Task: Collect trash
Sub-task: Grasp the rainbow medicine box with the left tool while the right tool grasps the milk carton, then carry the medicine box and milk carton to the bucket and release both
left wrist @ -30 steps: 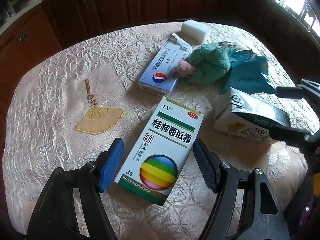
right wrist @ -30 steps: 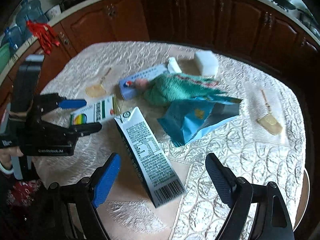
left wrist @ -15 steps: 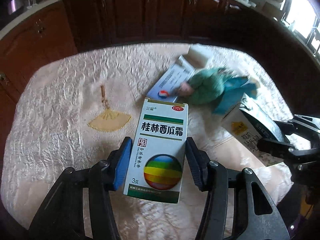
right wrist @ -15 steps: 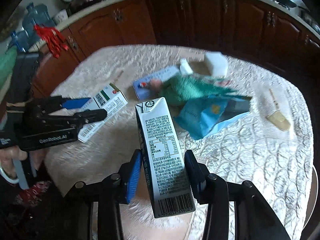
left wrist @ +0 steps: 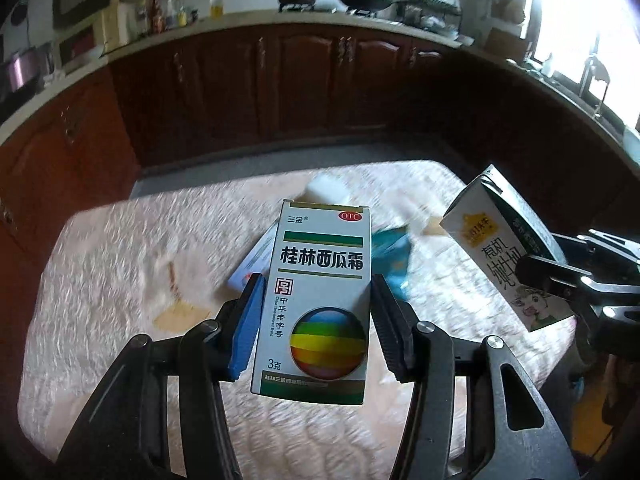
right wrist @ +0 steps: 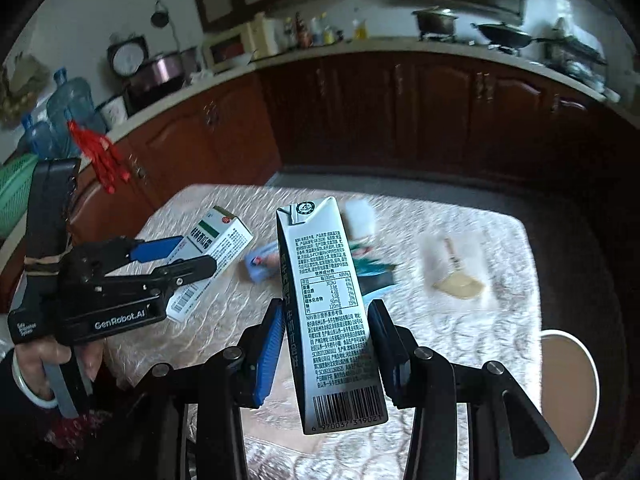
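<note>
- A medicine box (left wrist: pixel 320 304) is held above the bench (left wrist: pixel 100 280), clamped in the left claw (left wrist: pixel 316 320).
- A milk carton (right wrist: pixel 328 320) is clamped likewise in the right claw (right wrist: pixel 326 344).
- Both grips are best kept firm and level until a bin, nowhere in view, is reached.

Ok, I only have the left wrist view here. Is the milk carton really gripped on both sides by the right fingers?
Observer: Yes. In the right wrist view the milk carton sits between both fingers of the right gripper, held above the table.
Operator: Which face points at that camera?
Observer: The one with the nutrition table, and a barcode at its near end.
Operator: Anything of the person?
Observer: A hand with a pale bangle holds the left gripper, which clamps the medicine box.
</note>
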